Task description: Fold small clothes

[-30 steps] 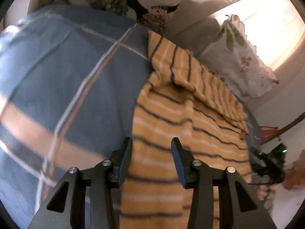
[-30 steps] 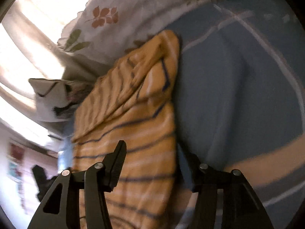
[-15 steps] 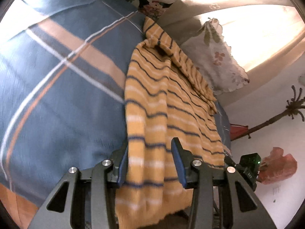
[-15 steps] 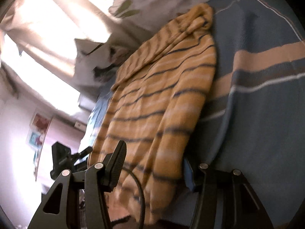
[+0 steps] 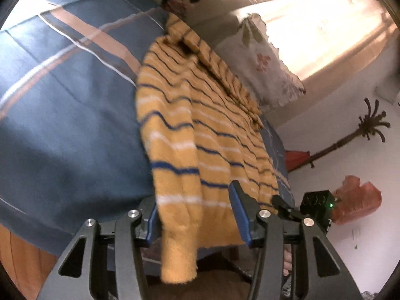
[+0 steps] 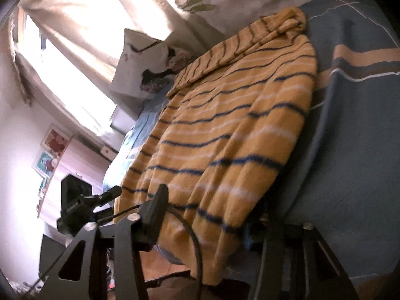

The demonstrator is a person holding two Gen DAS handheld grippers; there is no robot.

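One fold at most is seen in the yellow striped sweater (image 5: 200, 135), which is spread on the blue bed (image 5: 65, 130) with its near hem overhanging, flanked loosely by the half-open left hand-held gripper (image 5: 197, 217) and right hand-held gripper (image 6: 207, 215), whose grip cannot be told.
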